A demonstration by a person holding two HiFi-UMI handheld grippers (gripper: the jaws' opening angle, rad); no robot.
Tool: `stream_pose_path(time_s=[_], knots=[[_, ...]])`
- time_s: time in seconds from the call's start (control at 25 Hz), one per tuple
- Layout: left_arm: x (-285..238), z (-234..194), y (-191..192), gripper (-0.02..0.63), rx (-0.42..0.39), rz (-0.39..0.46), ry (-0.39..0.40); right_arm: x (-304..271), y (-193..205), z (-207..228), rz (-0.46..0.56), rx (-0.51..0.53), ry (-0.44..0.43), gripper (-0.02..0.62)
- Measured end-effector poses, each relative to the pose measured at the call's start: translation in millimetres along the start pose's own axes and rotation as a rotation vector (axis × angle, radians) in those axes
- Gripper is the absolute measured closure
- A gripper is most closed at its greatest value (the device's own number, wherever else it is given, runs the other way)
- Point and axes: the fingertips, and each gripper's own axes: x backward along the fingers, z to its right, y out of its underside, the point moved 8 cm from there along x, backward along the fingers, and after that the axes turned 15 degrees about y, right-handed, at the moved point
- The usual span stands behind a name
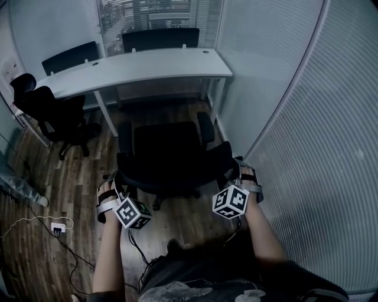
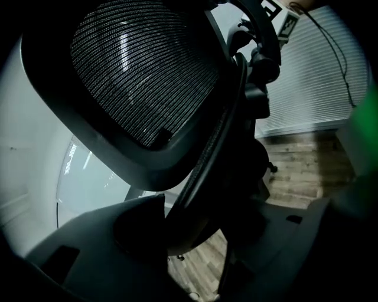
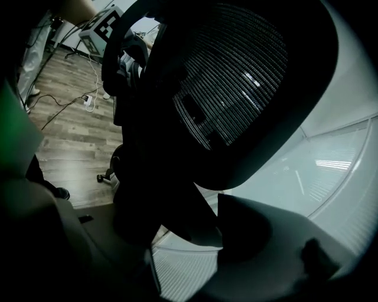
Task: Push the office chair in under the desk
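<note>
Office chair (image 1: 168, 154) sits just out from the desk (image 1: 136, 68). I've got the left gripper (image 1: 116, 180) and right gripper (image 1: 236, 174) each clamped on a backrest (image 2: 147, 76) edge.

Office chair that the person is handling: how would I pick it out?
Find the long white desk by the window. The office chair stands just in front, not tucked in. Unlike the other black chairs, its backrest is held by the left gripper and right gripper.
</note>
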Motion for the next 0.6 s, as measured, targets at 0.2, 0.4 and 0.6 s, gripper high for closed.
stream_pose_path(time_s=[0.2, 0.4, 0.6], knots=[[-30, -34, -2, 0.337, -0.023, 0.024, 0.015, -36, -18, 2, -0.032, -0.006, 0.004, 0.308], [-58, -65, -3, 0.337, -0.056, 0.037, 0.0, -69, -31, 7, -0.035, -0.022, 0.016, 0.308], [-86, -90, -11, 0.337, -0.052, 0.054, -0.014, -105, -39, 13, -0.025, -0.026, 0.023, 0.308]])
